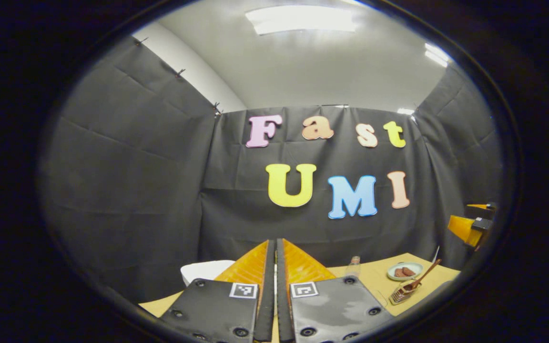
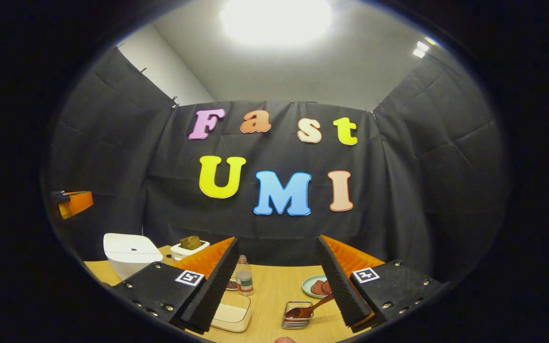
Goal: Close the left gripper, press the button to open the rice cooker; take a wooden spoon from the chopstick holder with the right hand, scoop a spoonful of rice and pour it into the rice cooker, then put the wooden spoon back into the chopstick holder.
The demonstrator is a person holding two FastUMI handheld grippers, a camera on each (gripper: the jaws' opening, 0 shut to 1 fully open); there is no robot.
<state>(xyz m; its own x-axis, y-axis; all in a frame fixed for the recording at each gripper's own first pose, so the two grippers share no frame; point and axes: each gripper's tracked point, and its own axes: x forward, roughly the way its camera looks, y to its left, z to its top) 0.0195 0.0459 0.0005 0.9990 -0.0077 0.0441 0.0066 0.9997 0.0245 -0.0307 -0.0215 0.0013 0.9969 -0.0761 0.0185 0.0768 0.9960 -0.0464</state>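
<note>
Left gripper has its two fingers drawn together with only a thin slit between the black pads, and nothing is held between them; it is raised above the near edge of the wooden table and faces the back wall. In the left gripper view the white rice cooker shows just left of and behind the finger tips, partly hidden by them, and its lid state cannot be told from there. The right gripper stands wide open and empty, its fingers spread to either side of the table. In the right gripper view the rice cooker sits at the table's far left with its lid down flat. The wooden spoon rests in the chopstick holder, a small wire basket near the front of the table, between the open fingers. The spoon's long axis is tilted: its bowl lies low in the holder toward the left, and its handle rises up and to the right, toward the right finger. A shallow tray of rice lies just left of the holder, partly behind the left finger. A small bottle stands behind the tray, and a plate with dark food sits behind the holder. A white toaster stands beside the cooker.
</note>
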